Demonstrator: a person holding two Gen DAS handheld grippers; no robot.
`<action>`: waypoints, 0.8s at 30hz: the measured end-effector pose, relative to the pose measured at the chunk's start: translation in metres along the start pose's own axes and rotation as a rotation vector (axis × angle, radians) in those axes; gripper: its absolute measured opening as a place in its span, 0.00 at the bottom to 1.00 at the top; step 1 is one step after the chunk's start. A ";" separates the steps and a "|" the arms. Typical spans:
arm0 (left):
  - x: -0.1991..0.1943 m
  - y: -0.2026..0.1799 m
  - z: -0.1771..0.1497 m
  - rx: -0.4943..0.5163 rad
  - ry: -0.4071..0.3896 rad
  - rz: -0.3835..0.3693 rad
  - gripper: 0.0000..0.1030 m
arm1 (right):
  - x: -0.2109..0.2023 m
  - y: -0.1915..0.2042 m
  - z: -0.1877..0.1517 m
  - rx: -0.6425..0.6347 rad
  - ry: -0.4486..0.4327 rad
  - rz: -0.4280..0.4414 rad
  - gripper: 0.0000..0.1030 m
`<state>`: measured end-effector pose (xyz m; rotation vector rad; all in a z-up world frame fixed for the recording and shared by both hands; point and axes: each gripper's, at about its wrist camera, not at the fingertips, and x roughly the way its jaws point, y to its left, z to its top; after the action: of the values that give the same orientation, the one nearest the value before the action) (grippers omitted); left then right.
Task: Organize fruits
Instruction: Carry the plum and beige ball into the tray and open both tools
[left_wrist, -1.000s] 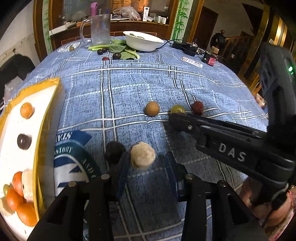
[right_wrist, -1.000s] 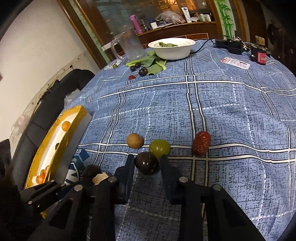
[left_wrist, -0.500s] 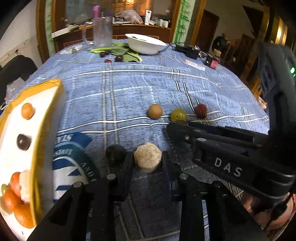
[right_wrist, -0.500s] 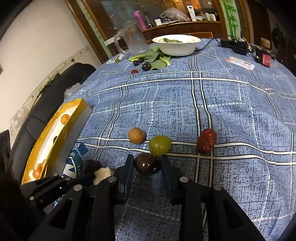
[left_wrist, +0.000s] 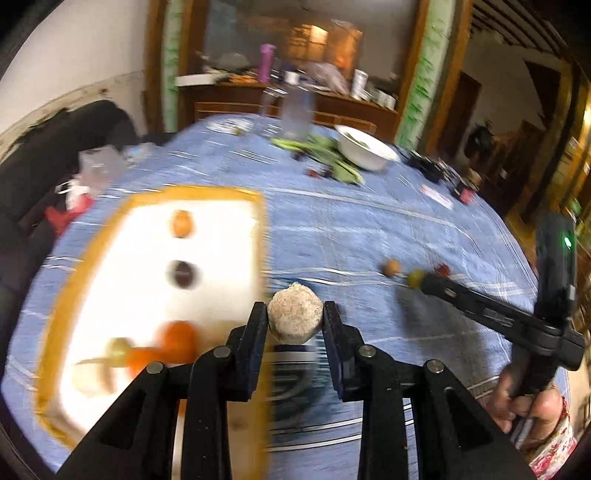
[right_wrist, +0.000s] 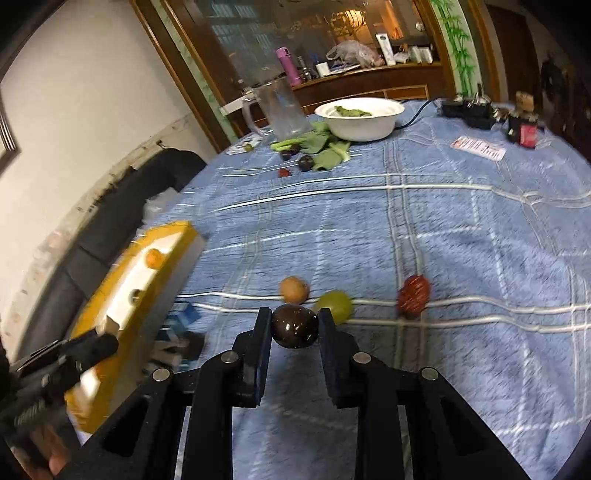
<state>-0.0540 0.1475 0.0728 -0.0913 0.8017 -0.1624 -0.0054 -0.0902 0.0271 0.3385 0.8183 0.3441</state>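
Observation:
My left gripper (left_wrist: 294, 317) is shut on a rough beige ball-shaped fruit (left_wrist: 294, 312) and holds it lifted beside the right rim of the yellow-edged white tray (left_wrist: 236, 195). The tray holds an orange fruit (left_wrist: 181, 223), a dark fruit (left_wrist: 182, 273) and several orange fruits at its near end. My right gripper (right_wrist: 294, 326) is shut on a dark brown round fruit (right_wrist: 294, 326), held above the blue cloth. A tan fruit (right_wrist: 293, 289), a green fruit (right_wrist: 334, 304) and a red date (right_wrist: 413, 295) lie just beyond it. The tray (right_wrist: 173, 254) shows at left.
A white bowl (right_wrist: 360, 118), a clear jug (right_wrist: 282, 107), green leaves (right_wrist: 321, 147) with dark fruits, a paper slip (right_wrist: 478, 147) and black electronics (right_wrist: 469, 109) stand at the far side. A dark sofa (right_wrist: 122, 210) lies left of the table. A blue printed packet (right_wrist: 184, 317) lies beside the tray.
My left gripper has lifted the beige fruit off the cloth and swung left toward the tray. My right gripper has closed on the dark fruit and raised it slightly.

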 end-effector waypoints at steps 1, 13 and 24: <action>-0.007 0.013 0.001 -0.013 -0.010 0.020 0.28 | -0.002 0.002 0.000 0.030 0.015 0.059 0.26; 0.010 0.127 0.019 -0.146 0.051 0.146 0.28 | 0.025 0.140 -0.004 -0.151 0.144 0.201 0.27; 0.020 0.172 0.006 -0.316 0.078 0.049 0.47 | 0.097 0.197 -0.009 -0.236 0.244 0.119 0.30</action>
<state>-0.0173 0.3131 0.0380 -0.3647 0.9024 0.0085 0.0169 0.1278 0.0415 0.1257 0.9869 0.5959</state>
